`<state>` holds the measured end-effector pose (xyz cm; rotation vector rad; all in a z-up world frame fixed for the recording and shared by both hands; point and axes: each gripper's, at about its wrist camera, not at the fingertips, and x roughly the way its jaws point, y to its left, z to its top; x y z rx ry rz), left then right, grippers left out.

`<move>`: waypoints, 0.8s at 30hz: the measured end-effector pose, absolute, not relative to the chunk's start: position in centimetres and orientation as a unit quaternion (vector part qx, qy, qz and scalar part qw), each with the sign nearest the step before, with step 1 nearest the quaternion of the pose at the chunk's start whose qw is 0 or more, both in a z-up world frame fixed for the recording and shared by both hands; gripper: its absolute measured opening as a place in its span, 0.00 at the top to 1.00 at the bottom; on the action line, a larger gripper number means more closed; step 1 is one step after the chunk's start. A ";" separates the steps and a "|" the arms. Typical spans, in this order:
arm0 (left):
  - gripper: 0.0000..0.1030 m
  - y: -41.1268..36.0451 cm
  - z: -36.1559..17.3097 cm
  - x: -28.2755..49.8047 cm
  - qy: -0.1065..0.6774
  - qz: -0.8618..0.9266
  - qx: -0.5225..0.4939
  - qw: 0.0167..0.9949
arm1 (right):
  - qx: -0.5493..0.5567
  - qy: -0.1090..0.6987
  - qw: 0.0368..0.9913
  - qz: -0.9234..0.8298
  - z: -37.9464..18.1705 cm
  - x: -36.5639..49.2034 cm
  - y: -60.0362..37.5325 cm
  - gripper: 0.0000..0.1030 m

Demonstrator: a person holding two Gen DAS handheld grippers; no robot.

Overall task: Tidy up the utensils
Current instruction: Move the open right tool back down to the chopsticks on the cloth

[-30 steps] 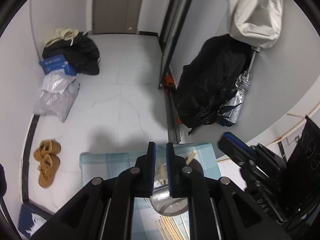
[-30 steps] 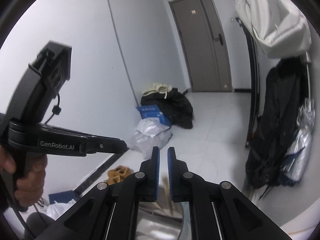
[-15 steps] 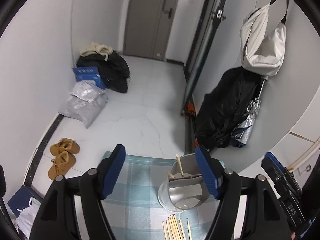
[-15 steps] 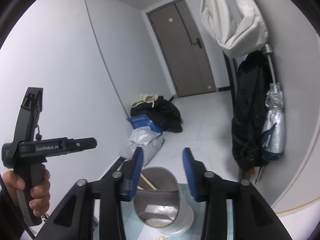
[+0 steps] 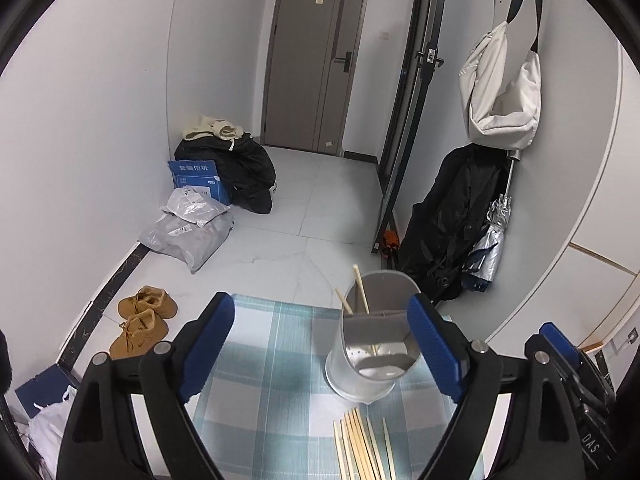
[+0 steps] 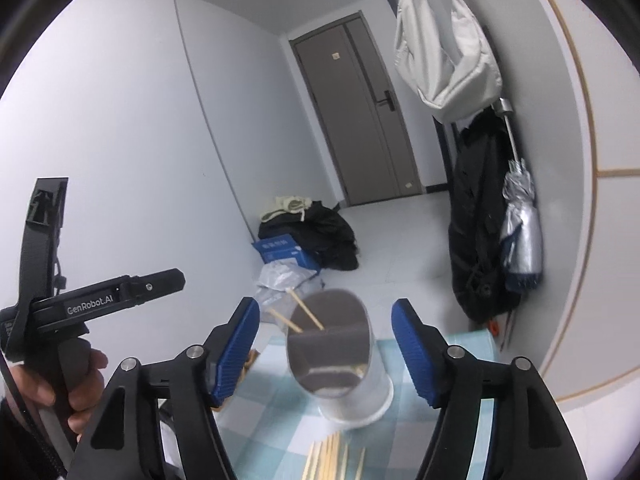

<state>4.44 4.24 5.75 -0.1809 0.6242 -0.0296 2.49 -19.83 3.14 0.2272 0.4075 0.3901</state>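
Chopsticks (image 5: 363, 449) flat, lengthwise toward holder (image 5: 374, 344).

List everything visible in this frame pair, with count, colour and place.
Round metal utensil holder: one, silver, upright on the cloth.
Wooden chopsticks in the holder: two, tan, leaning left.
Loose wooden chopsticks: a bundle, tan, flat on the cloth in front of the holder.
Checked tablecloth: one, blue and white, on the table.
Suede shoes: two, brown, on the floor at left.
Cardboard box: one, blue, by the wall.
Fabric bag: one, white, hanging at right.
Folded umbrella: one, silver, beside the black coat.
Left tongs: open, empty.
Right tongs: open, empty.
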 end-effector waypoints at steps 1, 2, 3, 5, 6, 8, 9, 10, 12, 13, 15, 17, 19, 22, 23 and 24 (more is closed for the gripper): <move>0.13 4.2 5.4 4.1 0.305 -0.012 -0.090 0.948 | 0.109 0.203 0.954 0.190 2.7 2.1 -19.7 0.33; 0.13 4.3 5.1 3.8 0.302 -0.011 -0.092 0.949 | 0.105 0.205 0.955 0.188 2.4 1.8 -19.5 0.33; 0.13 4.4 4.7 3.4 0.299 -0.011 -0.096 0.949 | 0.100 0.207 0.955 0.185 2.0 1.5 -19.3 0.32; 0.13 4.4 3.7 2.9 0.293 -0.009 -0.101 0.951 | 0.092 0.212 0.956 0.183 1.1 0.7 -19.0 0.31; 0.13 4.5 3.3 2.6 0.293 -0.008 -0.101 0.951 | 0.089 0.215 0.956 0.181 0.6 0.5 -18.9 0.31; 0.13 4.5 2.6 2.1 0.294 -0.007 -0.099 0.951 | 0.085 0.221 0.956 0.175 -0.3 0.1 -18.8 0.28; 0.12 4.5 2.1 1.8 0.295 -0.007 -0.097 0.951 | 0.084 0.223 0.956 0.172 -0.7 -0.1 -18.8 0.27; 0.12 4.5 1.7 1.7 0.295 -0.004 -0.094 0.951 | 0.081 0.226 0.957 0.164 -1.2 -0.2 -18.8 0.27; 0.12 4.4 0.7 1.3 0.291 0.004 -0.090 0.952 | 0.071 0.233 0.958 0.153 -2.0 -0.4 -18.8 0.26; 0.12 4.4 0.2 1.3 0.292 0.008 -0.090 0.952 | 0.067 0.237 0.958 0.149 -2.6 -0.6 -18.8 0.26; 0.12 4.4 -0.9 1.3 0.299 0.005 -0.095 0.949 | 0.066 0.243 0.957 0.144 -3.4 -0.9 -19.0 0.24; 0.12 4.3 -1.9 1.4 0.303 0.003 -0.099 0.948 | 0.065 0.261 0.952 0.143 -4.4 -0.6 -19.2 0.24; 0.12 4.2 -3.1 1.5 0.298 -0.008 -0.093 0.950 | 0.060 0.277 0.949 0.136 -5.1 -0.4 -19.3 0.24; 0.12 4.3 -4.8 1.8 0.312 -0.012 -0.088 0.946 | 0.059 0.289 0.946 0.132 -6.0 -0.2 -19.5 0.24; 0.12 4.3 -5.3 2.1 0.323 -0.015 -0.089 0.942 | 0.055 0.296 0.945 0.130 -6.4 0.0 -19.5 0.24; 0.12 4.3 -5.4 2.2 0.326 -0.011 -0.087 0.941 | 0.051 0.303 0.943 0.127 -6.7 0.2 -19.5 0.24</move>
